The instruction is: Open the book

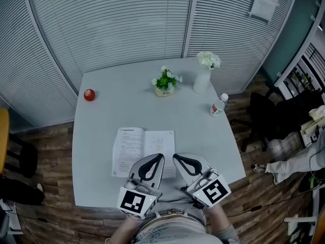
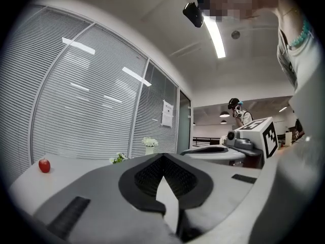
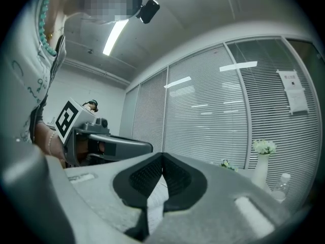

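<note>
Standing beyond the book (image 1: 143,144), a vase (image 1: 201,81) holds flowers (image 1: 208,59)

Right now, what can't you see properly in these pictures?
- Head view: the print in the book is too small to read.
- Head view: the left gripper covers part of the book's near edge.
- Head view: the label on the bottle is too small to read.
- Right gripper view: the right gripper hides nearly all of the book behind its own jaws.

Cool, flat, dimmish light. Ceiling strip lamp (image 2: 215,34) blows out to glare in my left gripper view; its streaks reflect on the blinds (image 2: 86,111) left of it. Fisheye bending, black corners; nearest foreground below it soft.
</note>
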